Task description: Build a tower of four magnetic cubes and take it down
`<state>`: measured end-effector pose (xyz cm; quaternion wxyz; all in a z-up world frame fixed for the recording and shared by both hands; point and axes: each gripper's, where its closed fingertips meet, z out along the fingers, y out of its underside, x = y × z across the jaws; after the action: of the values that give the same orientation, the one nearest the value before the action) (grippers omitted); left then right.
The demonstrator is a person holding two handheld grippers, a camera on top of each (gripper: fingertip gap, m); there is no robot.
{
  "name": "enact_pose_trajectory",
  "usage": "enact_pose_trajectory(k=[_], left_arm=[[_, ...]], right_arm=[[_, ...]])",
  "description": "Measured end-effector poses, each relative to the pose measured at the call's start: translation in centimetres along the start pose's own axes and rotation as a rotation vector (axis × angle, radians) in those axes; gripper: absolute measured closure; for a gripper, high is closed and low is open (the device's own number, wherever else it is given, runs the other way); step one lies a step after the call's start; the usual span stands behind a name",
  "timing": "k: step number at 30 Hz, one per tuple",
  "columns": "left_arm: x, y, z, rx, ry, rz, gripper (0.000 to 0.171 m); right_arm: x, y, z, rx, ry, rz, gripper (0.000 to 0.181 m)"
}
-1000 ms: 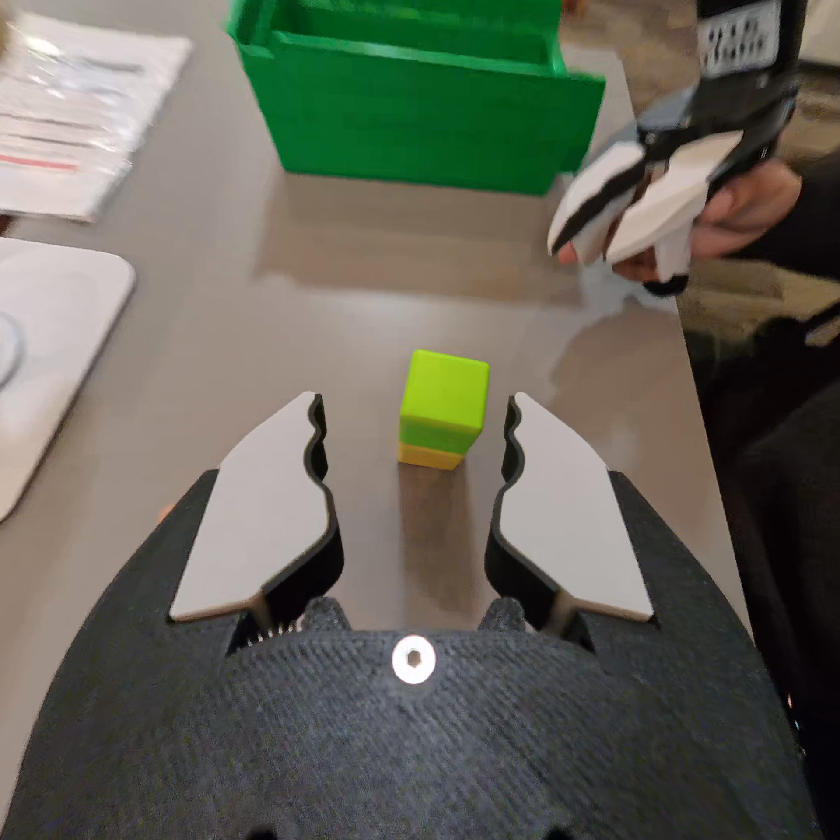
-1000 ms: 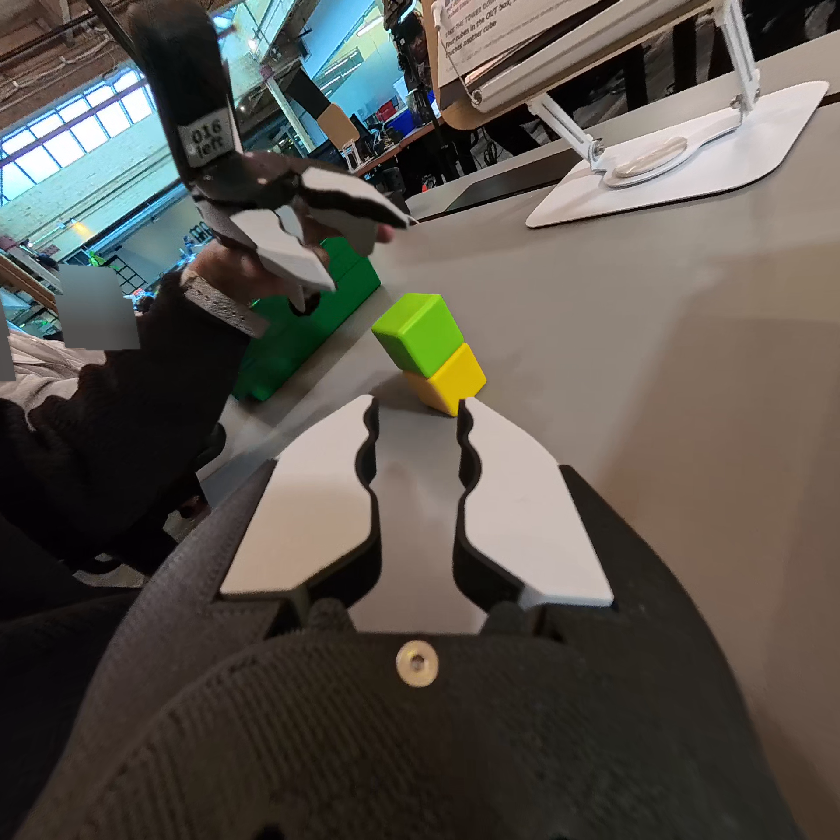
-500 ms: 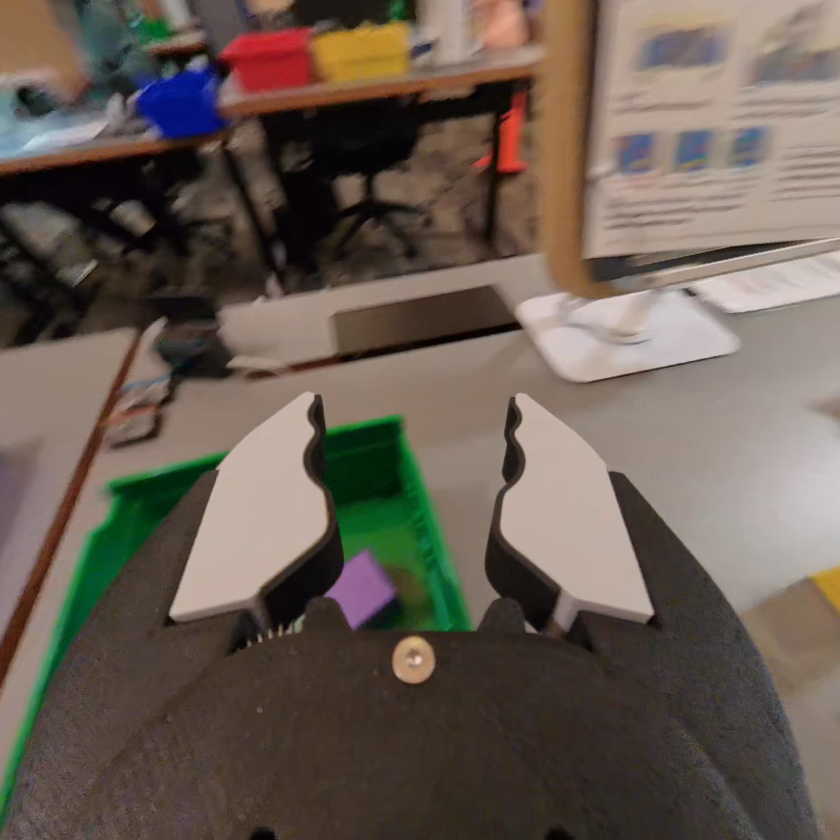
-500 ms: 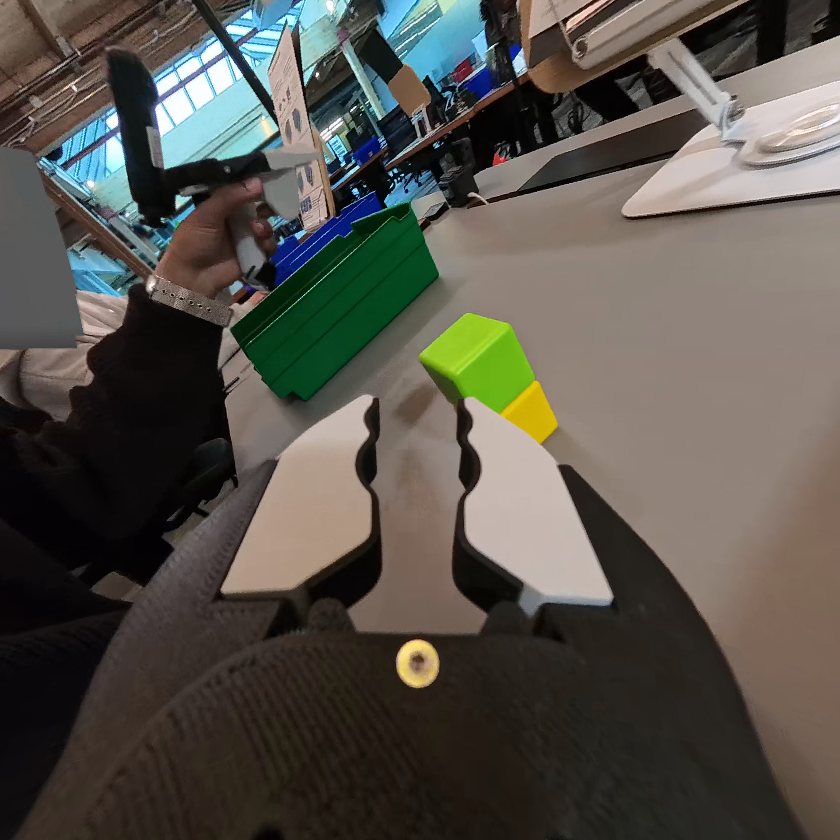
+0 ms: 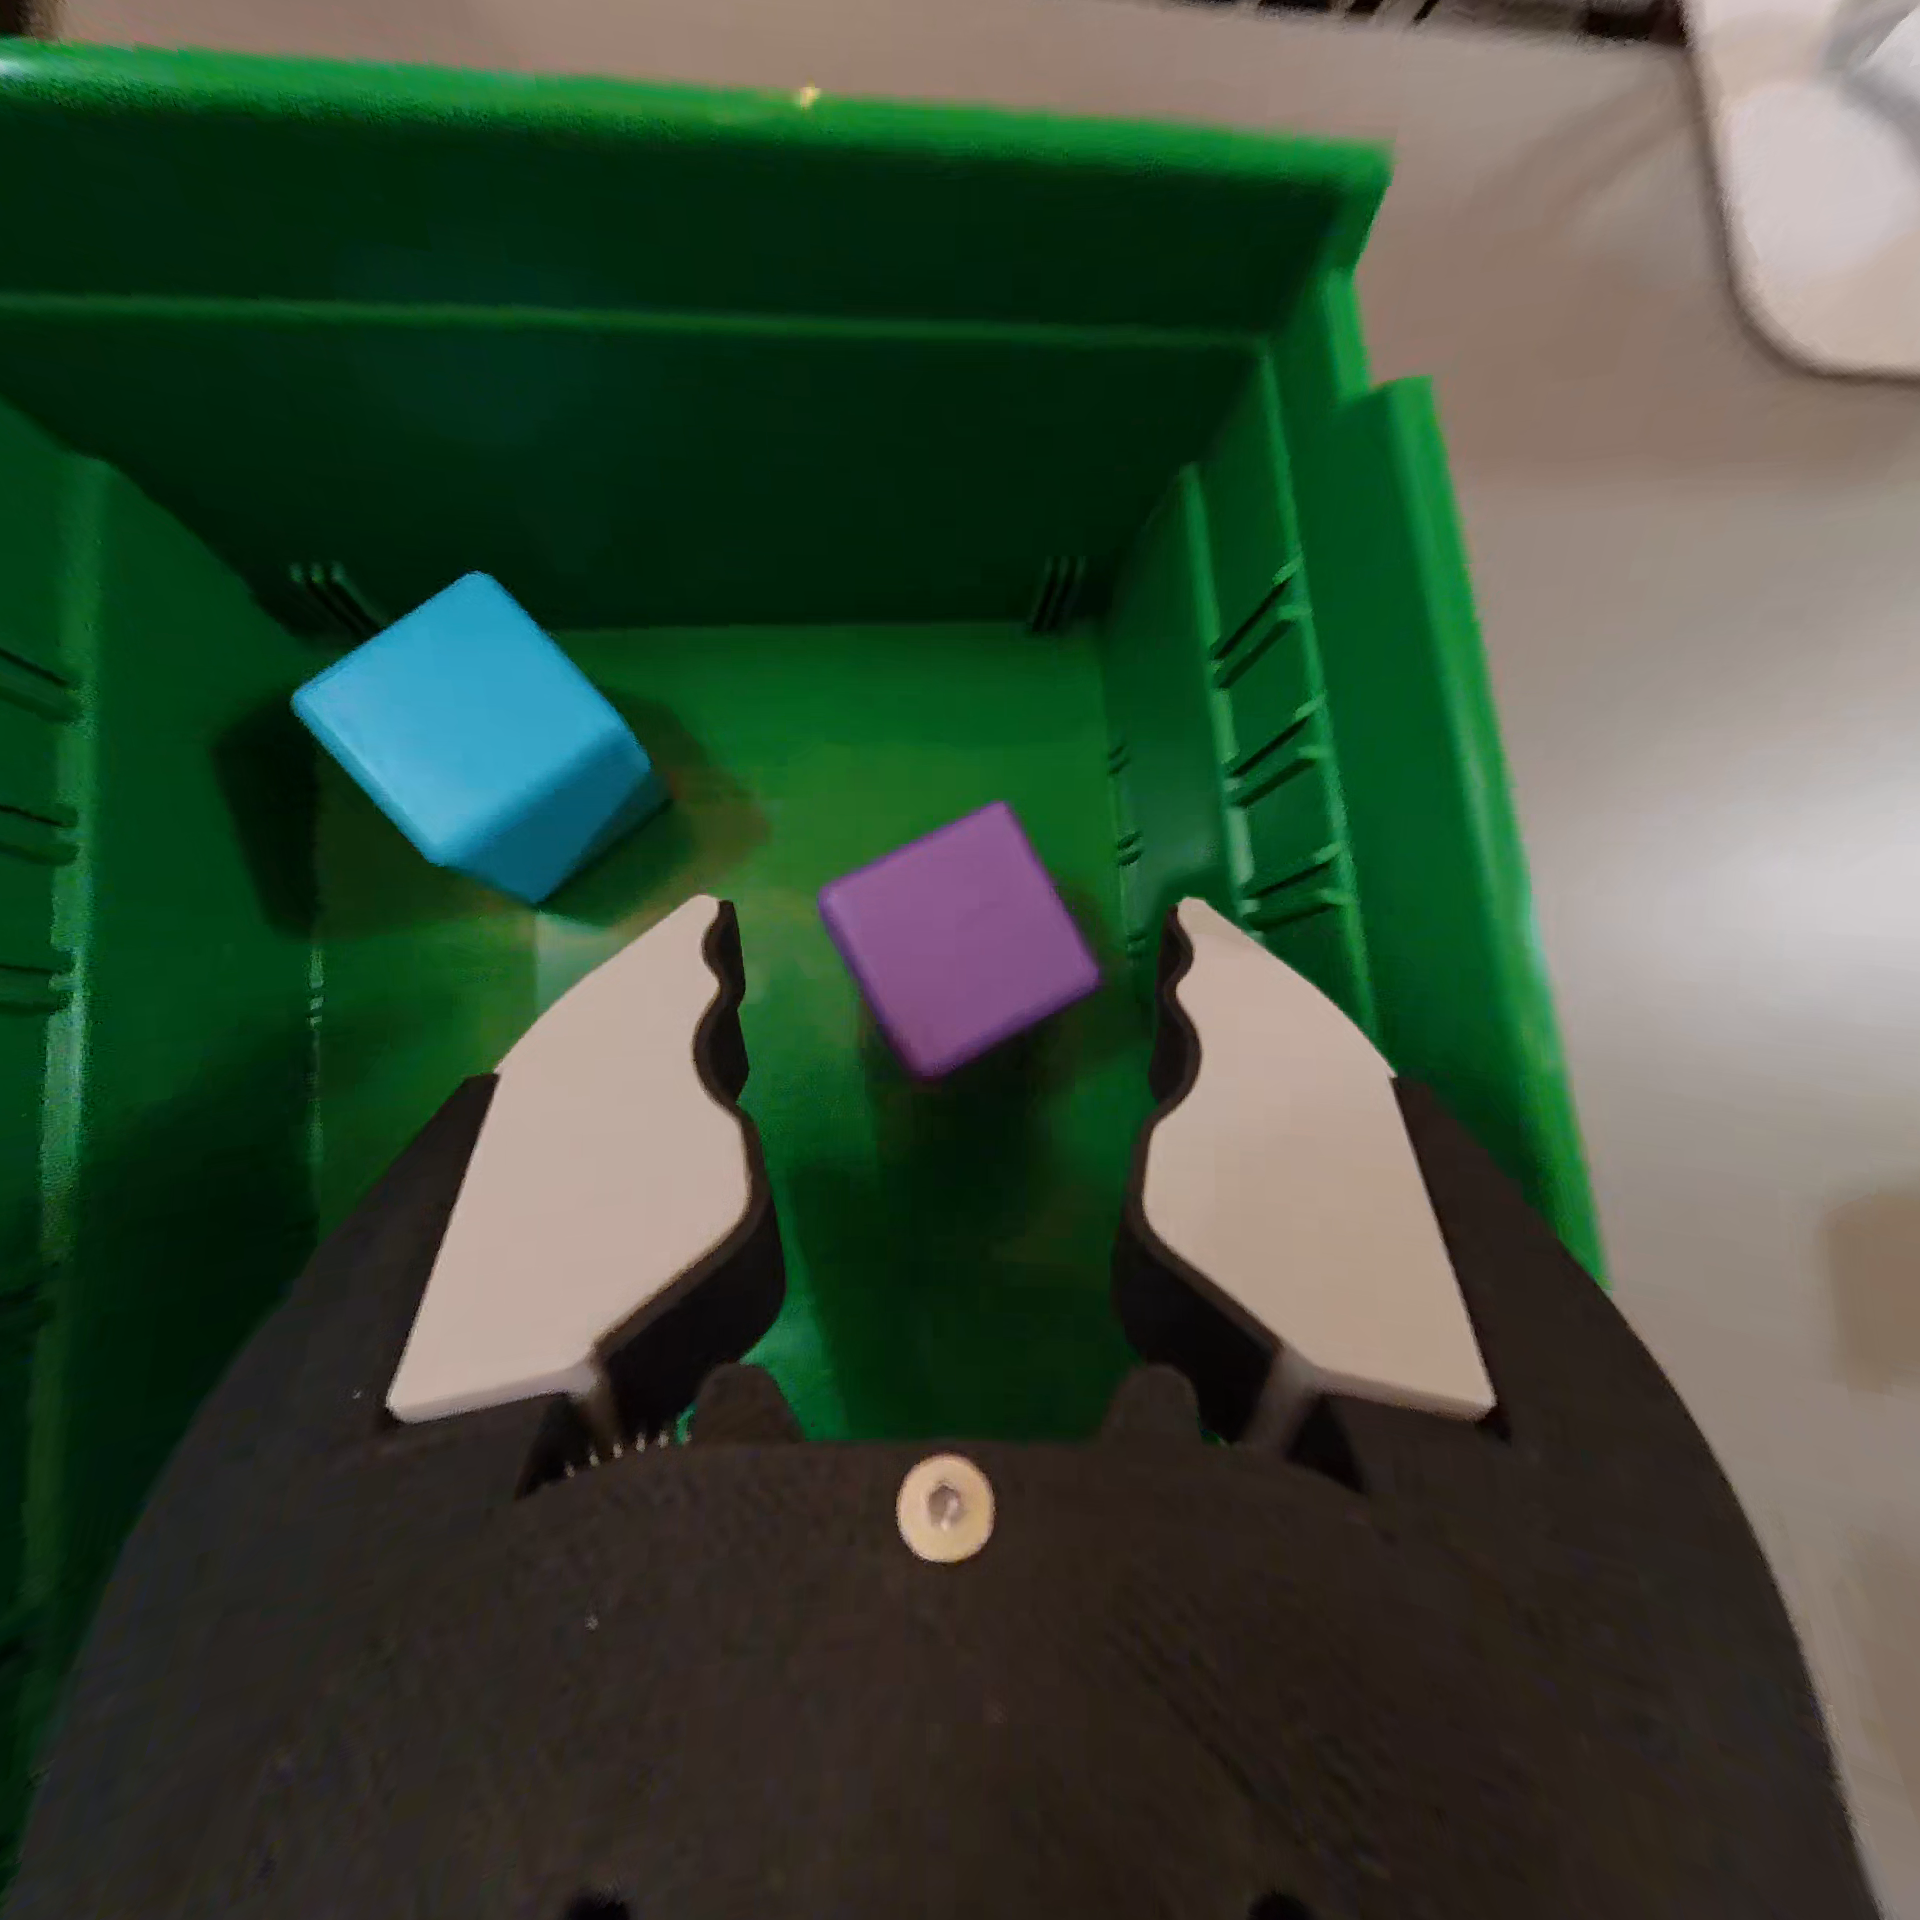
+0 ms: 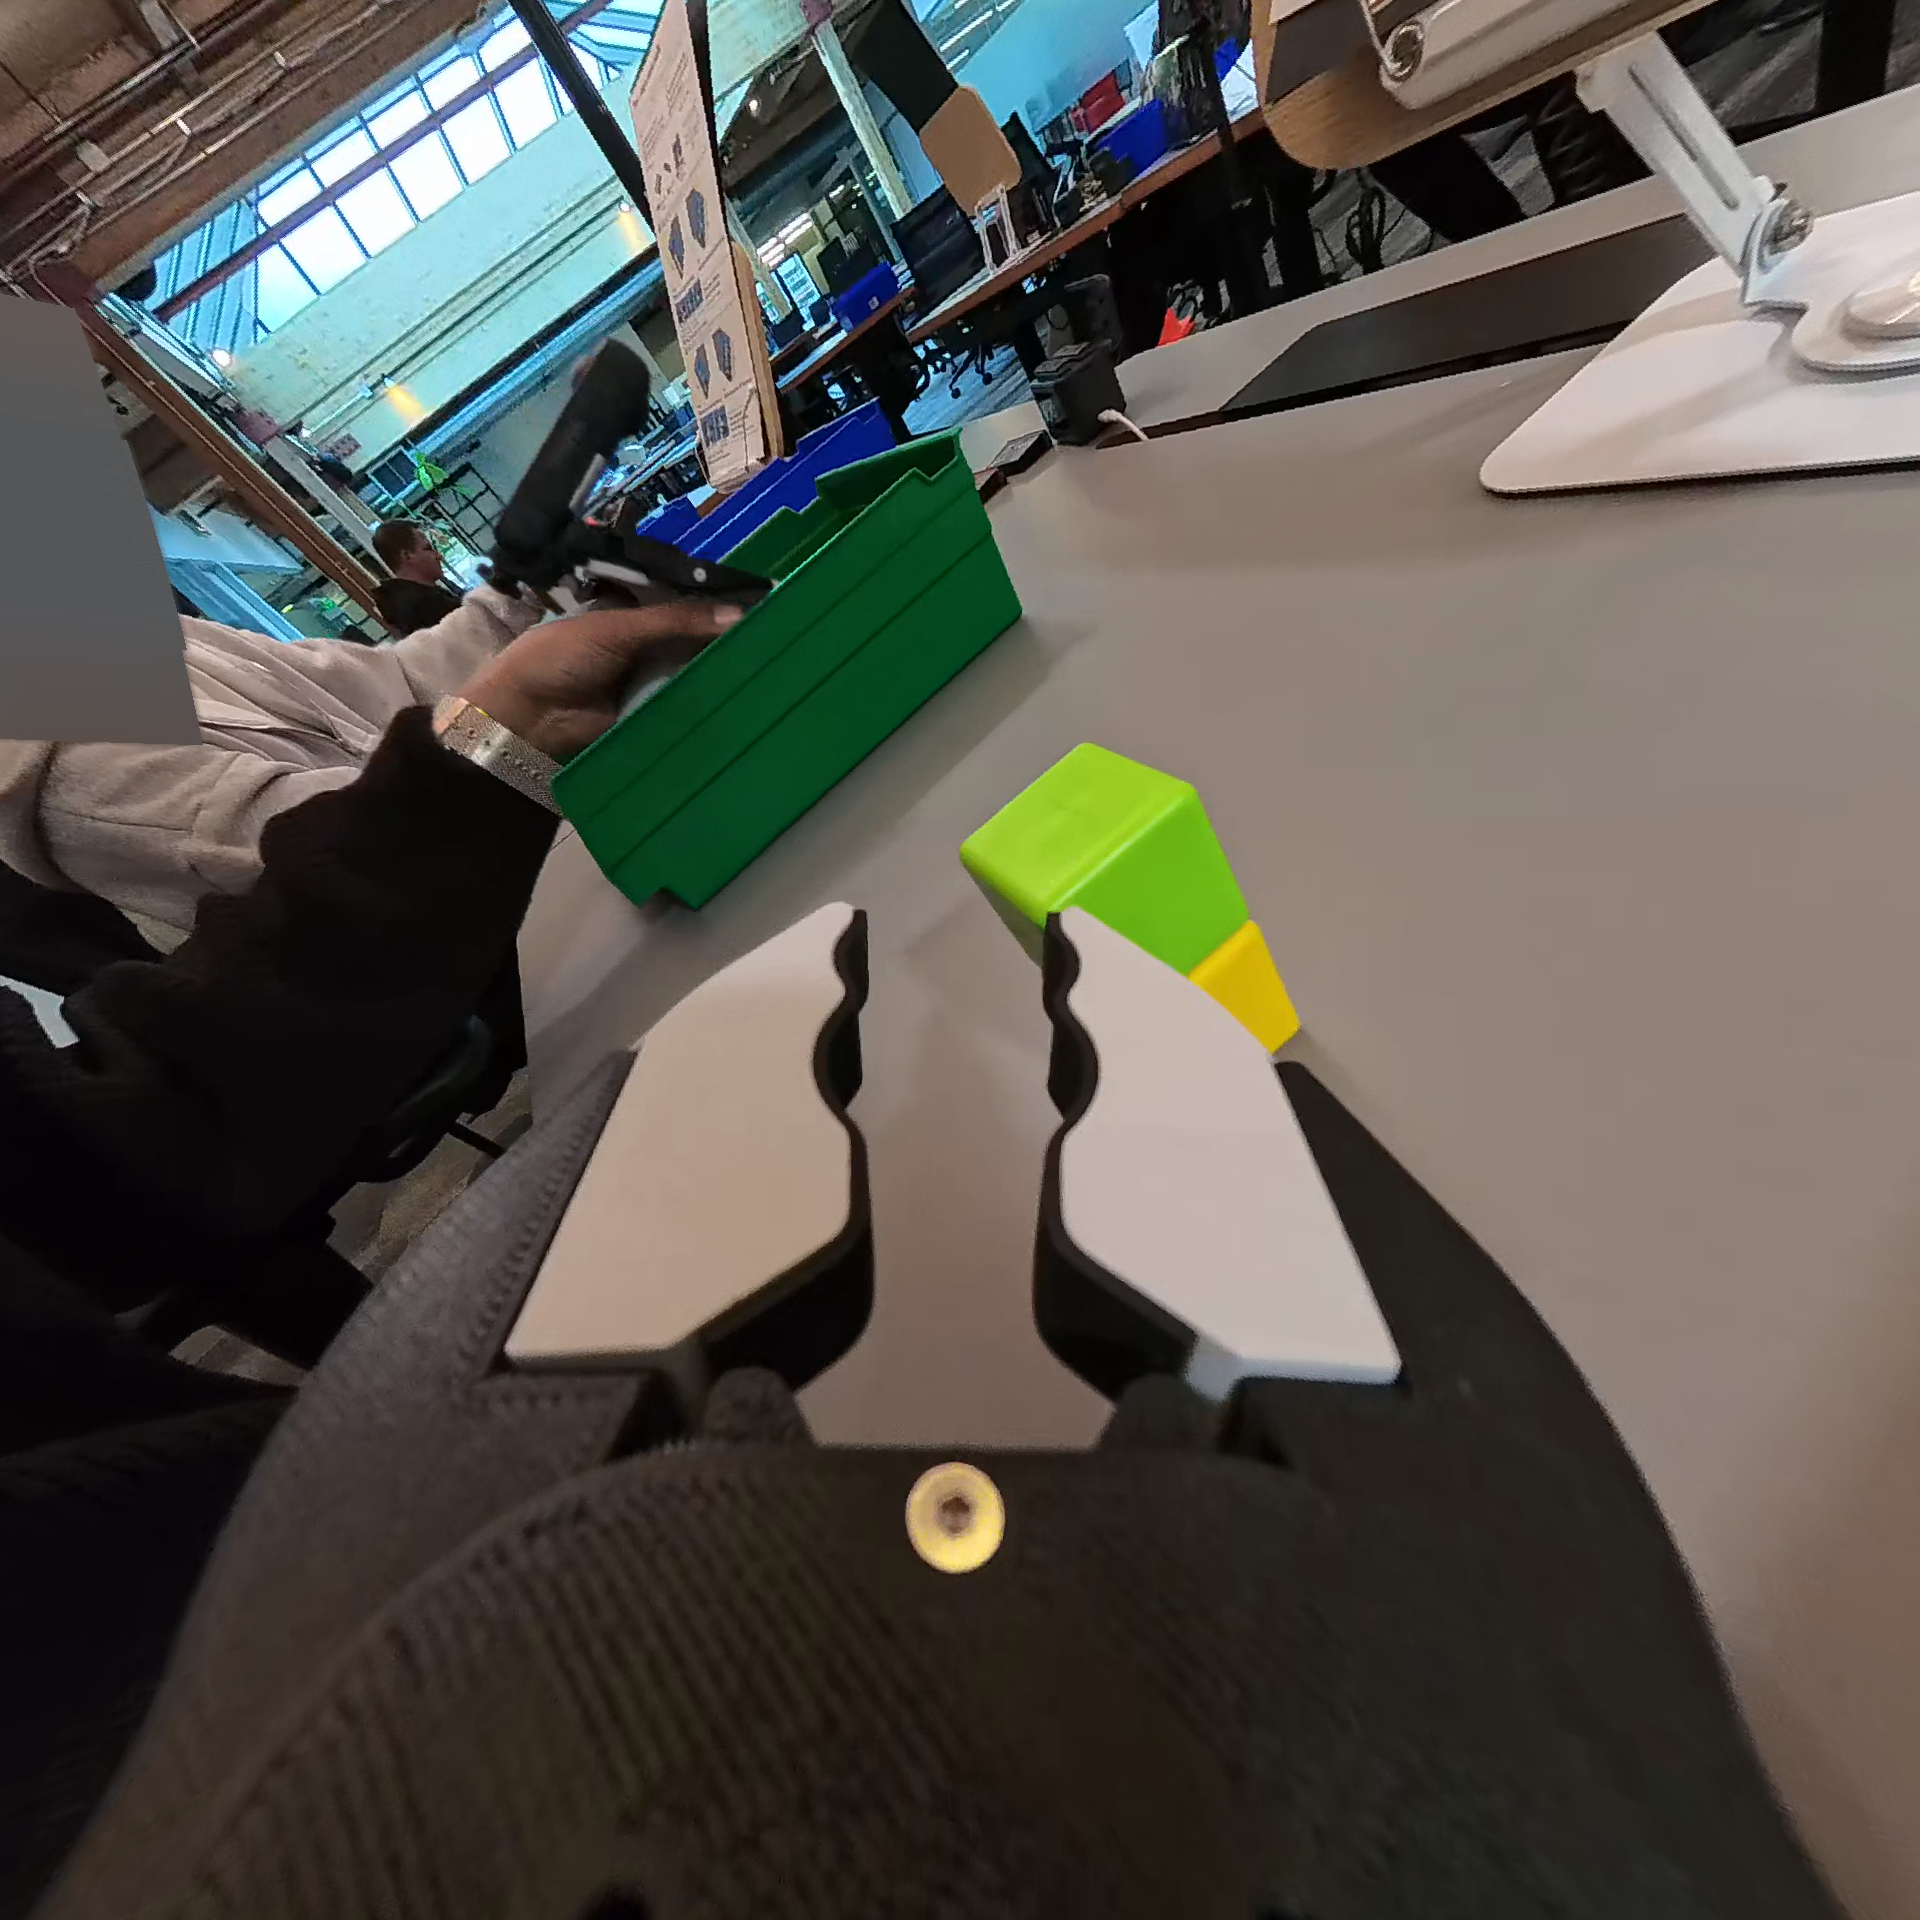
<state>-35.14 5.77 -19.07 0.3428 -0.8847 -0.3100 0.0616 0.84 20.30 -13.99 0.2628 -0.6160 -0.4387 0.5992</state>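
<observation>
My left gripper (image 5: 951, 914) is open and empty, pointing down into a green bin (image 5: 727, 229). A purple cube (image 5: 961, 940) lies on the bin floor just beyond and between its fingertips. A larger blue cube (image 5: 473, 738) lies to the left in the bin. In the right wrist view the left gripper (image 6: 665, 577) shows far off over the bin (image 6: 810, 686). My right gripper (image 6: 951, 925) is open and empty, low over the grey table. A lime green cube (image 6: 1112, 852) stacked on a yellow cube (image 6: 1247, 982) stands just beyond its right fingertip.
A white stand base (image 6: 1704, 416) sits on the table at the far right, also at the top right of the left wrist view (image 5: 1829, 187). Blue bins (image 6: 769, 488) stand behind the green bin. A person's dark sleeve (image 6: 312, 935) is at the left. About 40 cm separates my left fingertips from my right.
My left gripper has swung away from the green-and-yellow stack to the bin and now points down at the purple cube. My right gripper has shifted slightly, so the stack sits further right.
</observation>
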Motion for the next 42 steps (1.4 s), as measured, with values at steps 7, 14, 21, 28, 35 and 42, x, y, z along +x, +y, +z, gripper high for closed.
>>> enact_pose_trajectory(k=[7,14,21,28,35,42], left_arm=[[-0.3,1.7,1.2,-0.073,-0.003,0.026,0.11],[-1.5,3.0,-0.2,-0.146,0.026,0.105,0.123],[-1.9,1.9,-2.5,-0.113,0.069,0.154,0.124],[1.2,-3.5,-9.1,0.096,0.133,0.2,0.124],[13.2,-7.1,-14.0,0.355,0.471,0.426,0.124],[27.2,-3.4,-14.1,0.446,0.831,0.803,0.124]], right_arm=[[0.0,-0.2,-0.2,0.014,-0.012,0.029,0.148],[0.0,-0.4,-0.2,0.023,-0.021,0.052,0.148],[0.1,-0.4,-0.2,0.028,-0.021,0.056,0.148],[0.2,-0.5,-0.2,0.03,-0.021,0.064,0.148],[0.2,-0.6,-0.4,0.036,-0.017,0.064,0.148],[0.5,-0.5,-1.6,0.052,0.015,0.063,0.149]])
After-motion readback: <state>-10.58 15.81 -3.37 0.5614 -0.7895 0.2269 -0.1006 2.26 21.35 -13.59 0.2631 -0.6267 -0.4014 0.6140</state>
